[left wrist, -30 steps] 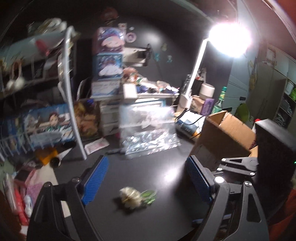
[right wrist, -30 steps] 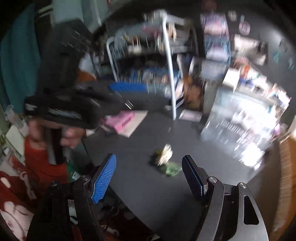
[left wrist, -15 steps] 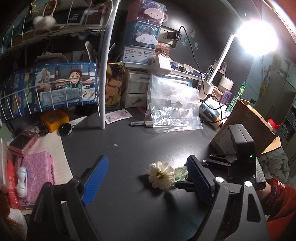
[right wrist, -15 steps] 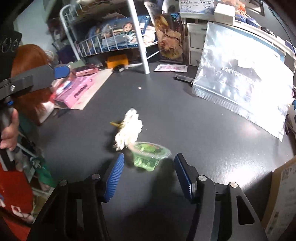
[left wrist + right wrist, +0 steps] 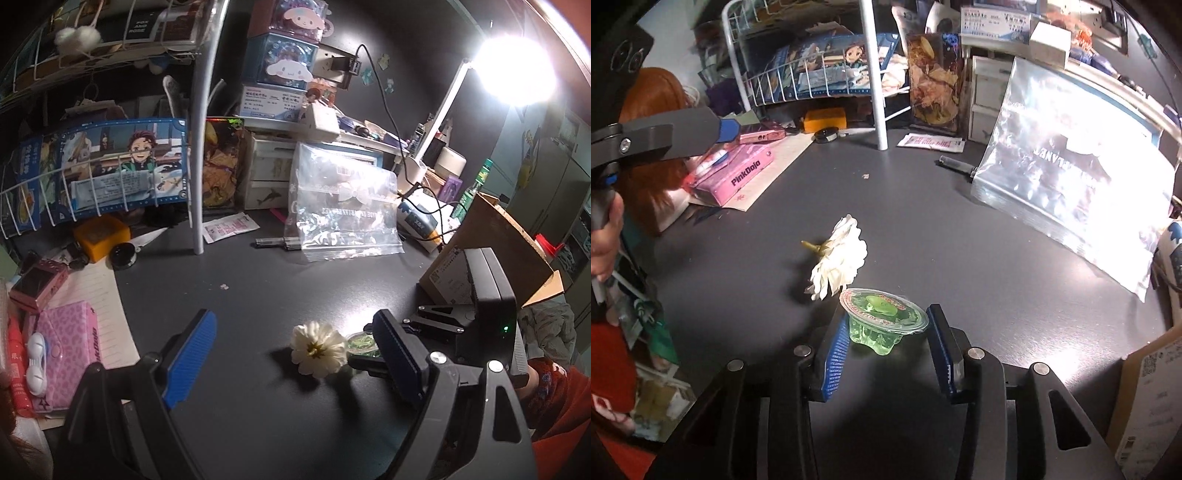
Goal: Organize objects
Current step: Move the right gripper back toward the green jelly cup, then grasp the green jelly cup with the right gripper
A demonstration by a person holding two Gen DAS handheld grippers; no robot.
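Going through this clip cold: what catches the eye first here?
A white flower lies on its side mid-desk, between the open jaws of the left gripper. Right beside it sits a green jelly cup, which the right gripper's jaws have just been closing around. A desk lamp glares at the far right.

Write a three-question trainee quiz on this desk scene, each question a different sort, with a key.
1. True or false: the left gripper is shut on the white fabric flower.
2. What sits between the right gripper's blue pads: A) a pink box, B) the clear cup of green jelly, C) a pen?
3. Fill in: the flower lies on the dark ____.

Key:
1. False; its jaws stand wide, touching nothing.
2. B; the jaws have just been closing around the cup.
3. Desk.
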